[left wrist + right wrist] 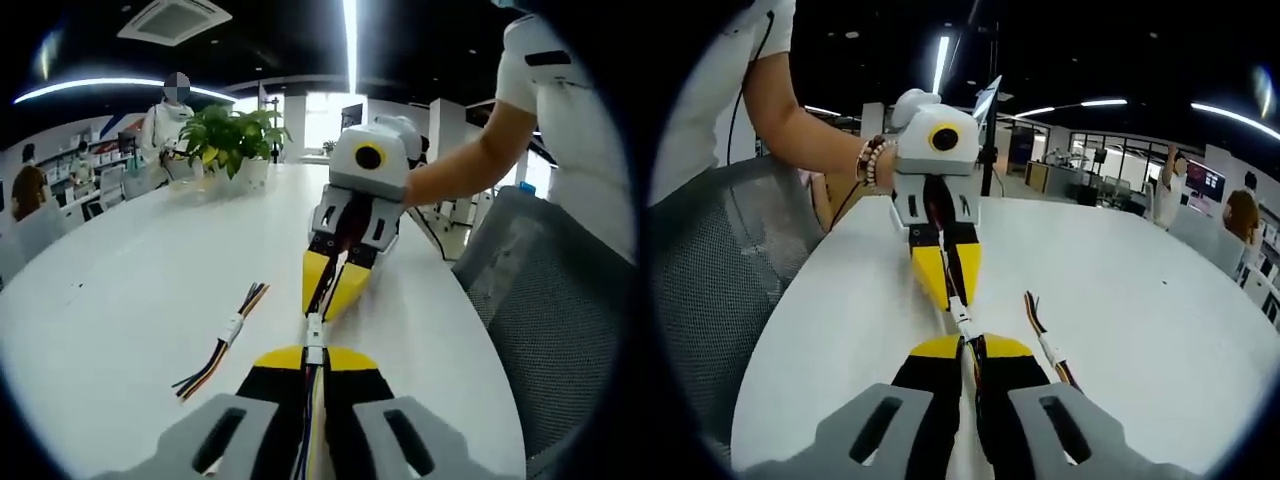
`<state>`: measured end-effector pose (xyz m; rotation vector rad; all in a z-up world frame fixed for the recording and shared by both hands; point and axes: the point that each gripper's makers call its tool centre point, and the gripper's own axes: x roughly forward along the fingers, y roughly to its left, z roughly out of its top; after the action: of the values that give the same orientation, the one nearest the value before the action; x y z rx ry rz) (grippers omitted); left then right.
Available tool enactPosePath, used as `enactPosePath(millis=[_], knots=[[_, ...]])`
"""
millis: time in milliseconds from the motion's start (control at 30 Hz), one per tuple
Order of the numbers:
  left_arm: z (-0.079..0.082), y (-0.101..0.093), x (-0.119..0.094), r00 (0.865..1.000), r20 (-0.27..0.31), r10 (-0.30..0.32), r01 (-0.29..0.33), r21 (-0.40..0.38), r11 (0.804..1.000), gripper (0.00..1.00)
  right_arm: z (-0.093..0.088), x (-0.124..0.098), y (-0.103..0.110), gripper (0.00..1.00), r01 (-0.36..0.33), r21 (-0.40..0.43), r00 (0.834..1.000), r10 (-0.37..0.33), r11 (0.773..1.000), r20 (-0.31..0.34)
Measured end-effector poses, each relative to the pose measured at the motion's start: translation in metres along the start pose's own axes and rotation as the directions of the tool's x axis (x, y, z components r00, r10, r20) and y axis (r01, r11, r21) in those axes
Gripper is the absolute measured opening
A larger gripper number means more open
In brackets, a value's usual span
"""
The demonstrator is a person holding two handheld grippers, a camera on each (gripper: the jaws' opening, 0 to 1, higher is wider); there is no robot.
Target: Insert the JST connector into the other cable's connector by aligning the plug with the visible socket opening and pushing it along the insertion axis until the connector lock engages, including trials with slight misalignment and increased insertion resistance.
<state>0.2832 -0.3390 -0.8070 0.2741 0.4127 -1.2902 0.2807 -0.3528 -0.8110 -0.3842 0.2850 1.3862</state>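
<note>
1. While both cables are pinched in closed jaws, the JST connector is held at twelve o'clock of the left gripper.
2. Opposite, the right gripper is best kept coaxial, pressure applied straight.

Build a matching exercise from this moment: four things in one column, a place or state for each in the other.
1. left claw
2. spare cable
3. potted plant
4. mesh chair

A. lying loose on the table
B. beside the table edge
C. shut on a cable, tip to tip with the right claw
D. standing at the table's far end

Pairs: 1-C, 2-A, 3-D, 4-B
</note>
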Motion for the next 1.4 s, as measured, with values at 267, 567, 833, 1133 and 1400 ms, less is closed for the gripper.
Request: enactPosePath(millis=[267, 567, 833, 1133, 1400], knots=[[-0.0002, -0.0001, 0.0004, 1.0, -0.002, -0.001, 0.001, 0.005, 1.0, 0.0, -0.0004, 0.0003, 0.0004, 0.02, -0.001, 0.0, 1.0, 0.001, 1.0, -0.003], [0.0001, 0.0004, 0.0, 1.0, 0.001, 0.001, -0.001, 0.005, 1.0, 0.0, 0.0011, -0.0004, 0.0015, 0.02, -0.006, 0.008, 1.0, 0.006, 1.0, 0.002], [-0.0005, 0.0007, -0.0008, 1.0, 0.005, 0.002, -0.002, -0.003, 1.0, 0.0, 0.0018, 0.0002, 0.0012, 0.02, -0.004, 0.002, 1.0, 0.004, 1.0, 0.0], [-0.0012, 0.0008, -0.0004, 1.0, 0.0, 0.007, -0.007, 0.005, 1.0, 0.0, 0.0016, 0.0001, -0.0004, 0.02, 0.0, -0.004, 1.0, 0.0, 1.0, -0.003], [-0.0002, -0.0003, -0.0002, 1.0, -0.003, 0.01, -0.01, 0.017, 1.0, 0.0, -0.0002, -0.0005, -0.0006, 0.03, 0.001, 0.006, 1.0, -0.001, 1.0, -0.013]])
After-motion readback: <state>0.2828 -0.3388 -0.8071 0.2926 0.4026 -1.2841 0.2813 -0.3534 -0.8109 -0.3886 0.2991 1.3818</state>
